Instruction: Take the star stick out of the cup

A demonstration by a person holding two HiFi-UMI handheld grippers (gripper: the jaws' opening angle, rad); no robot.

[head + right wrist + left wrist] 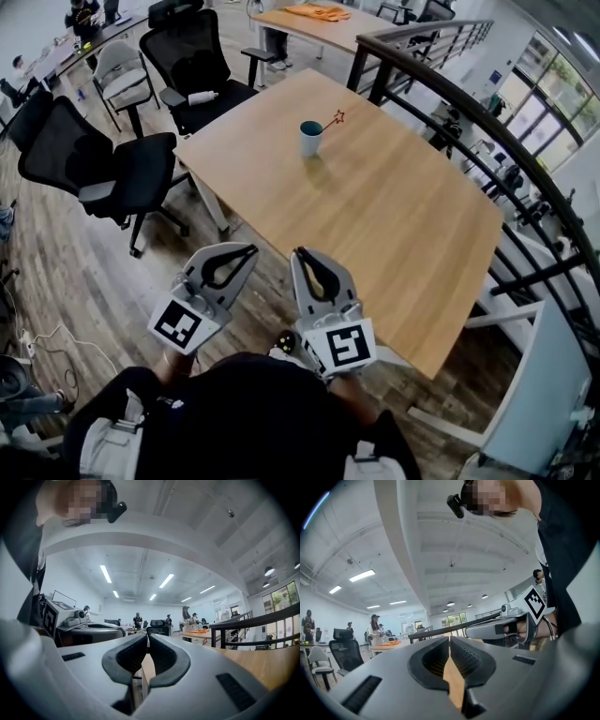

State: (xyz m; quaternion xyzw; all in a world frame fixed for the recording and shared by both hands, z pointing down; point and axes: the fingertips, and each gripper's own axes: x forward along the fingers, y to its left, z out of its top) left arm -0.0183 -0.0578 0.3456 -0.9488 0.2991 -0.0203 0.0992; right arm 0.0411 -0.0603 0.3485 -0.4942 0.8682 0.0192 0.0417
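Cup (pixel 310 140) upright on the far part of the table (pixel 403 225), star stick (pixel 334 120) standing in it, leaning right, star end up. Left gripper (pixel 247 253) and right gripper (pixel 301 255) side by side off the near table edge, well short of the cup. Both jaw pairs closed tip to tip, nothing held. Black chairs (pixel 103 164) left of the table
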